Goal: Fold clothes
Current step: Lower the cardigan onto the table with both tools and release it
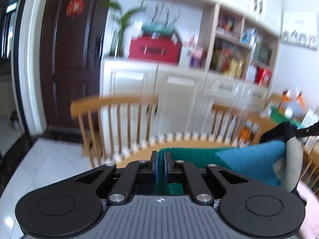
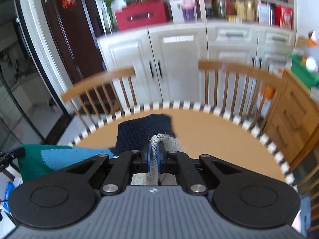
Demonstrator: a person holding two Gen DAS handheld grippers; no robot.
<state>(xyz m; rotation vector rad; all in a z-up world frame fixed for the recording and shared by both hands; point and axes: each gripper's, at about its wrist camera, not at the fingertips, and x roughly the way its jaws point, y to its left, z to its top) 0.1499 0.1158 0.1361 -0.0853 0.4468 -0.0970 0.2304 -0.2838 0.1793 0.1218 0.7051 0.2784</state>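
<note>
A knitted garment in green, blue, grey and navy blocks (image 1: 235,159) hangs stretched in the air between my two grippers, above an orange table (image 2: 215,137). My left gripper (image 1: 160,159) is shut on its green edge. My right gripper (image 2: 153,153) is shut on its grey part, with a navy piece (image 2: 143,133) folded over in front of the jaws. In the right wrist view the green and blue part (image 2: 57,161) runs off to the left towards the left gripper. In the left wrist view the right gripper shows only as a dark edge at far right.
The table has a white-striped rim (image 2: 179,105). Two wooden spindle chairs (image 2: 99,91) (image 2: 241,79) stand behind it. White cabinets (image 2: 179,59) with shelves and a red box (image 2: 139,14) line the wall. A dark door (image 1: 67,55) is at left. A wooden sideboard (image 2: 289,115) is at right.
</note>
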